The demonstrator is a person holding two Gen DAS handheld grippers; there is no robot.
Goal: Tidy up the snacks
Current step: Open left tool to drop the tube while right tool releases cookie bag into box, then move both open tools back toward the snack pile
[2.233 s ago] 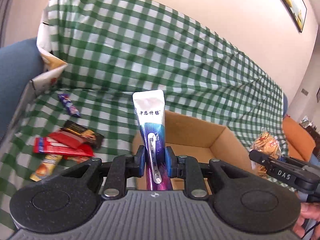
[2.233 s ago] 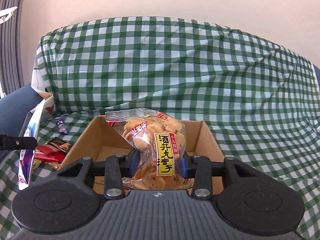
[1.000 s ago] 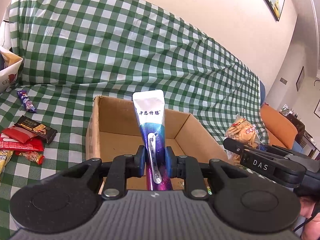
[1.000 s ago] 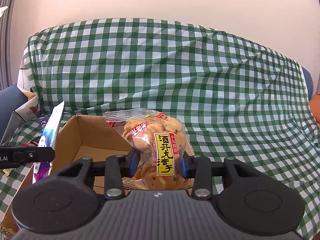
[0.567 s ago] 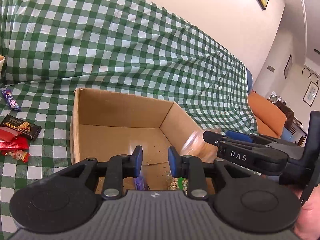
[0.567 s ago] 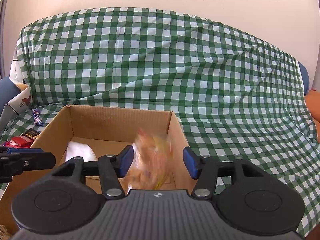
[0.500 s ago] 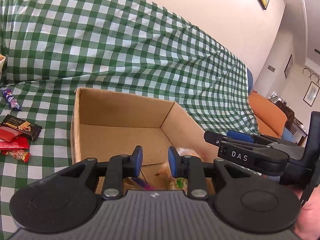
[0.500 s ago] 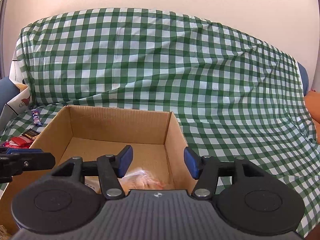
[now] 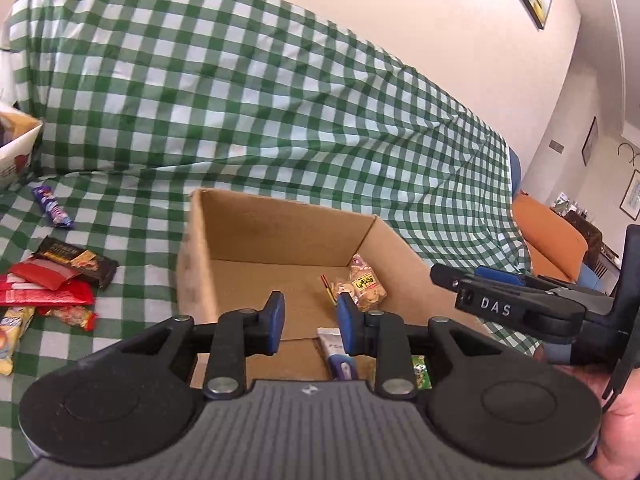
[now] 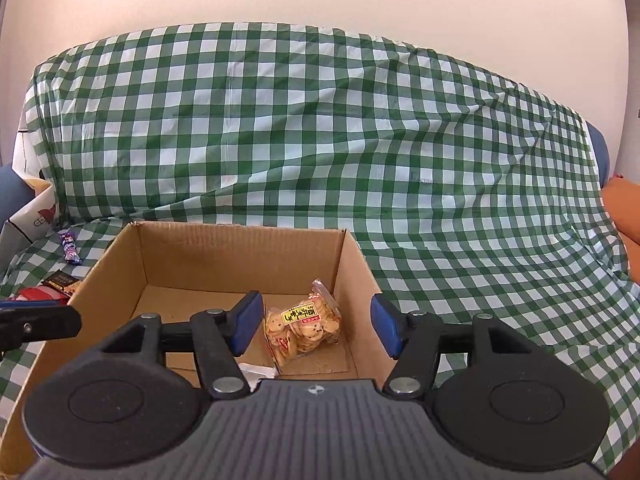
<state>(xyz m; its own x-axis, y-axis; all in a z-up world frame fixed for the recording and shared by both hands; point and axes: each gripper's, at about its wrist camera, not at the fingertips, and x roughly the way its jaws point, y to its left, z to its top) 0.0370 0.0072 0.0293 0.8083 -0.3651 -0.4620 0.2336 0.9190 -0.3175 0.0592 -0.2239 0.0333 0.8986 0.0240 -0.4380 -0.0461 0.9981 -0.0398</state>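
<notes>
An open cardboard box (image 9: 280, 228) (image 10: 236, 252) sits on the green checked cloth. Inside it lie a clear bag of round crackers (image 9: 366, 286) (image 10: 304, 328) and a white-and-purple sachet (image 9: 338, 354) (image 10: 256, 372), partly hidden behind the gripper bodies. My left gripper (image 9: 310, 322) hovers over the box's near edge, its jaws opening with nothing between them. My right gripper (image 10: 316, 324) hangs above the box, jaws opening and wide apart, the cracker bag lying free below them. The right gripper (image 9: 516, 304) also shows at the right of the left wrist view.
Several loose snacks lie on the cloth left of the box: red packets (image 9: 44, 290), a dark bar (image 9: 76, 262), a purple wrapper (image 9: 52, 206) (image 10: 70, 248). A white paper bag (image 9: 16, 144) stands far left. An orange seat (image 9: 552, 236) is at the right.
Both grippers let go of their loads: the sachet and the cracker bag dropped into the box and came to rest. Both sets of jaws have spread wider.
</notes>
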